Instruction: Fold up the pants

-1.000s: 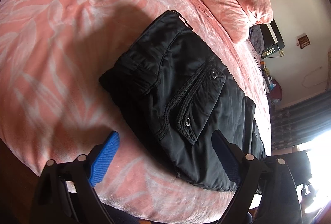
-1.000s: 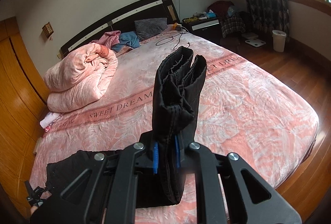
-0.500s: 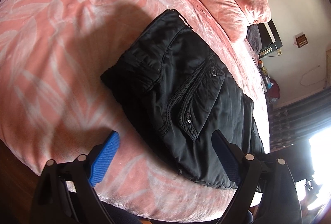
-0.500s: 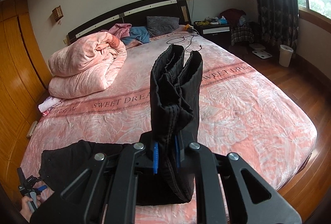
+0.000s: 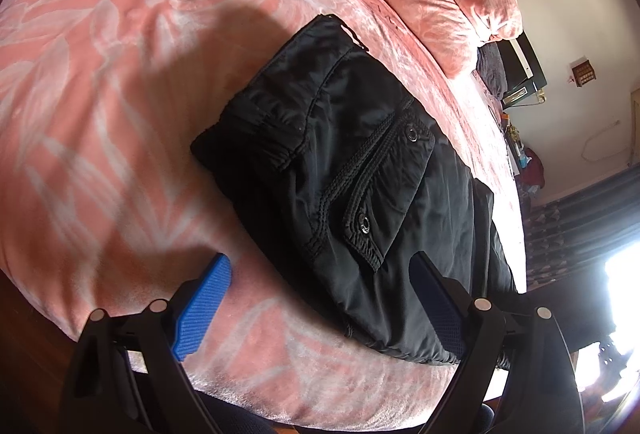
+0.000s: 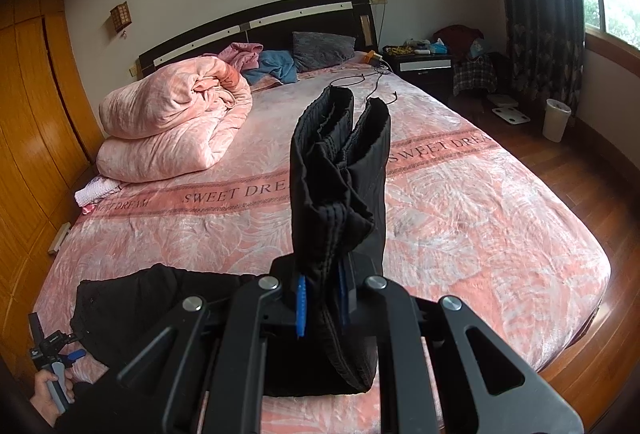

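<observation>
Now carried sideways above bed: pants cuffs clamped in right gripper. Left gripper fingers apart, idle over waistband. Fold halfway, judging by lift.

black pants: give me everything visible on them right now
The black pants, of thin, slightly shiny woven fabric, lie partly folded near the foot corner of the pink leaf-print bedspread. Visible parts: a flapped pocket with two metal snaps, corded seams, an elastic gathered band. The right gripper is shut on the ribbed leg cuffs, holding that end lifted and bunched above the bed. The left gripper hangs open over the lying part, not gripping it.
</observation>
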{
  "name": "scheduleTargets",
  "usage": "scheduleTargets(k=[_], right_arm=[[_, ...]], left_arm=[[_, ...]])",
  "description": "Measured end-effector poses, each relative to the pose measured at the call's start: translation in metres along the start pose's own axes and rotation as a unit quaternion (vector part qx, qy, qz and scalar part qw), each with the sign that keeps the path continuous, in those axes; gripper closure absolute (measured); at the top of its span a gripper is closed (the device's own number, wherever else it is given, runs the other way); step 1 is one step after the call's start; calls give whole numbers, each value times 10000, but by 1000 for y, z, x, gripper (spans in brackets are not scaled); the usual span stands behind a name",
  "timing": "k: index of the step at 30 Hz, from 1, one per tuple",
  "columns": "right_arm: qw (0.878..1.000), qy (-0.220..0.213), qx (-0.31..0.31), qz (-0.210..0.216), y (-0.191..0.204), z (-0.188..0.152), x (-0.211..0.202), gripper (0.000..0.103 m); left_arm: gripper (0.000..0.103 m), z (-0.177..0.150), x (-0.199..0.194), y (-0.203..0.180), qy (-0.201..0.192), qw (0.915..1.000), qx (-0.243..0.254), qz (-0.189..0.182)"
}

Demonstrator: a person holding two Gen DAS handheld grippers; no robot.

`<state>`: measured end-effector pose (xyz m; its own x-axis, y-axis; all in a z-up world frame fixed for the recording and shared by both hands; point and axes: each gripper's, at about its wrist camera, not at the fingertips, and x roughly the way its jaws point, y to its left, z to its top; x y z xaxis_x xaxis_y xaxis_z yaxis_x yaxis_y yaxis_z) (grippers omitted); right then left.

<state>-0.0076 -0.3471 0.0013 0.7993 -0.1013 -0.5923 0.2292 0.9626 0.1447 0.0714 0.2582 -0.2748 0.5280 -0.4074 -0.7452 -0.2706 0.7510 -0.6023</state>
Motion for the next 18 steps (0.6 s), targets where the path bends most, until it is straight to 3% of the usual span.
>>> scheduleTargets(k=[18], right_arm=[[9983,2,-589,26,35,-8,1,92]], left_arm=[[12,-3,0,-1,-16,10000,-23,-28]])
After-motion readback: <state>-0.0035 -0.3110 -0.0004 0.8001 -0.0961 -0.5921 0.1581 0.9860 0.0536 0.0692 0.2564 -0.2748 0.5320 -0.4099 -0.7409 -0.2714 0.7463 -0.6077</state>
